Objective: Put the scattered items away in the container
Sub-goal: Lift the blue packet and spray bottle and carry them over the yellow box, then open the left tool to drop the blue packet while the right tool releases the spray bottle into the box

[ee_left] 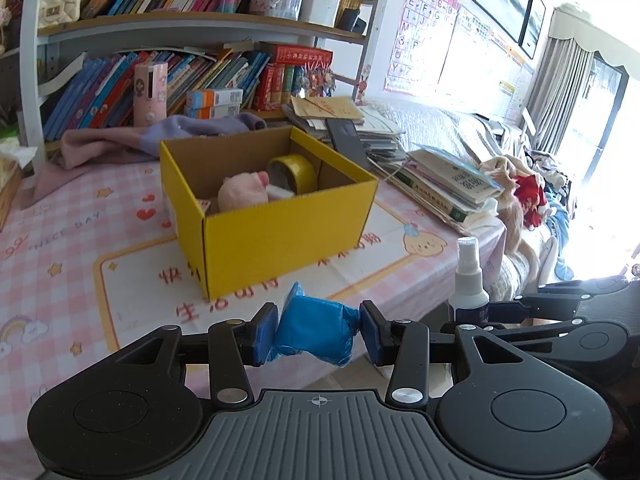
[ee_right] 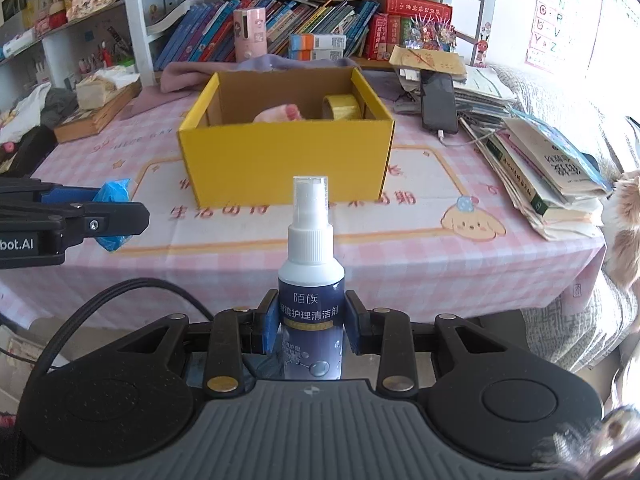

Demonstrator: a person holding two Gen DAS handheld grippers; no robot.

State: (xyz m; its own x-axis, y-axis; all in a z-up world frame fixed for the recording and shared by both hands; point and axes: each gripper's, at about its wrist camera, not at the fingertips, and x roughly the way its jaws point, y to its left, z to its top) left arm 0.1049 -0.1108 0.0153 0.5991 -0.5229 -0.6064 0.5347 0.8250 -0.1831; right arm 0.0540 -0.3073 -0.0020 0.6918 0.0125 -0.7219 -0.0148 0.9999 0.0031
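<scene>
The left gripper (ee_left: 318,330) is clamped on a blue bag roll (ee_left: 316,332), crumpled and probably soft and light; the right gripper (ee_right: 310,322) is closed on the lower body of a spray bottle (ee_right: 311,280), held upright, likely rigid and smooth, so a grip below the shoulder suits it; its dark label carries Chinese characters, too small to read with confidence. Both are held near the table (ee_right: 400,264) edge. Beyond stands the yellow box (ee_right: 288,160), holding a pink plush (ee_left: 244,194) and a tape roll (ee_left: 292,172); the tablecloth reads "NICE DAY".

Black left tool (ee_left: 318,330), blue pads (ee_left: 265,330), silver screws
</scene>
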